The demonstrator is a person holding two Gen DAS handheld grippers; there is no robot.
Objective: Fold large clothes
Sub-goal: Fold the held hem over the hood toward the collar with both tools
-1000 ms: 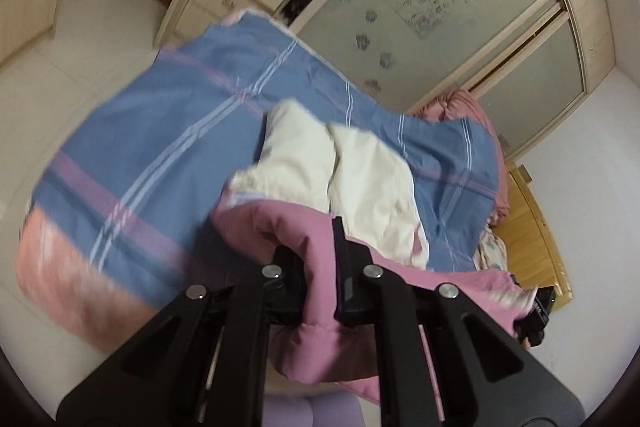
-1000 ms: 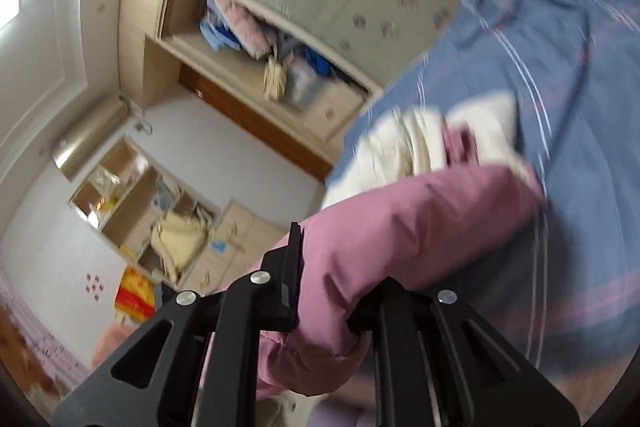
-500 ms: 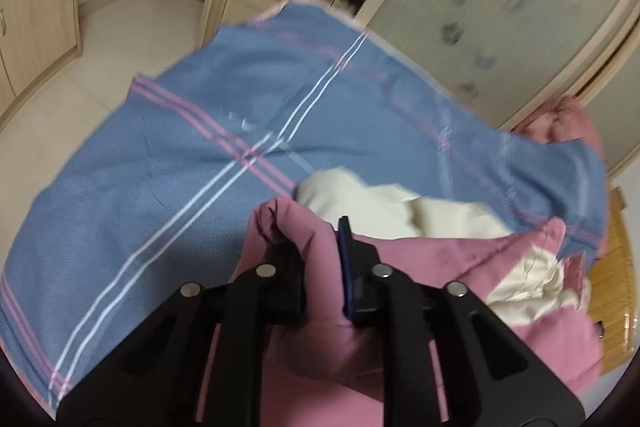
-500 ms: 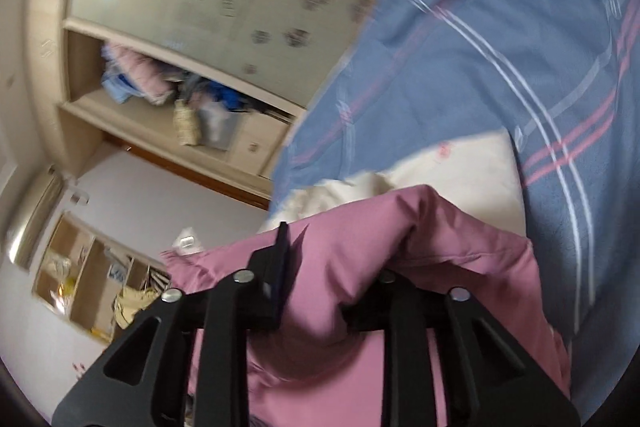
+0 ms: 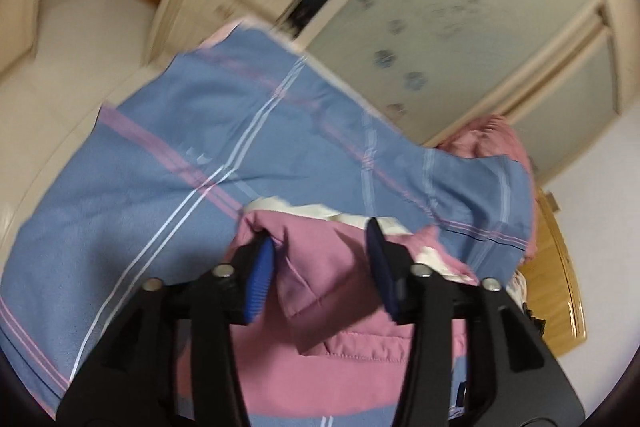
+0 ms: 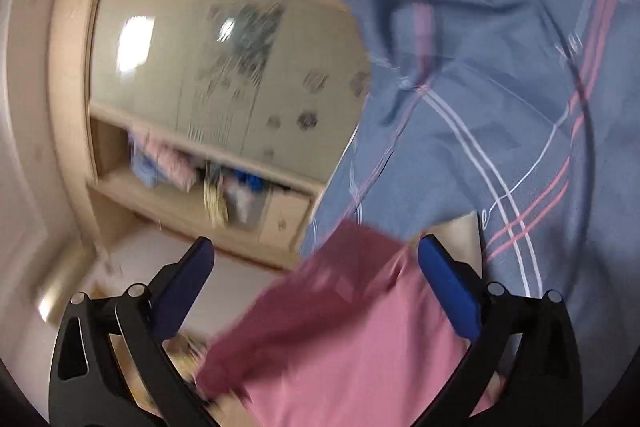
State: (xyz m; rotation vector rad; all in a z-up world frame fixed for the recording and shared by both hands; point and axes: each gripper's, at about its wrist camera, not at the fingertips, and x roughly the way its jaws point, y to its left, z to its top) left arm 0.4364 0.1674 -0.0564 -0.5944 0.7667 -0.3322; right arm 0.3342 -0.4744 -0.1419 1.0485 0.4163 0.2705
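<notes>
Bedroom scene: blue plaid bedsheet [image 5: 168, 187] covers the bed, frosted-glass wardrobe door [image 5: 460, 19] behind it, both views motion-blurred.

Left gripper [image 5: 318, 263]: jaws now spread apart. Half a second ago they were pinched tight on a fold of the pink jacket [image 5: 340, 307]; that fold is released. Blue pads show on both inner faces. Jacket fabric lies between and under the fingers; left pad is at the jacket's rolled edge, can't tell if it touches. Cream lining [image 5: 280, 205] peeks out along the far edge of the jacket, much less of it showing than before.

Right gripper [image 6: 316, 271]: jaws wide, also let go since the earlier frame, where they were clamped on pink fabric. Right pad sits just beside the jacket [image 6: 352, 339]; left finger is well clear of it, over the floor side. Jacket fills the lower middle of the right wrist view, a sliver of cream lining [image 6: 460, 231] at its upper right corner.

Outward: jacket rests on the sheet [image 6: 500, 87] near the bed edge on the person's side. Pink bedding [image 5: 492, 135] is bunched at the far corner under the sheet. Wooden headboard [image 5: 560, 287] at the right of the left view. Open wardrobe shelf with piled clothes [image 6: 180, 167] and a drawer unit [image 6: 286, 223] beyond the bed in the right view; pale floor [image 5: 80, 39] to the left.
</notes>
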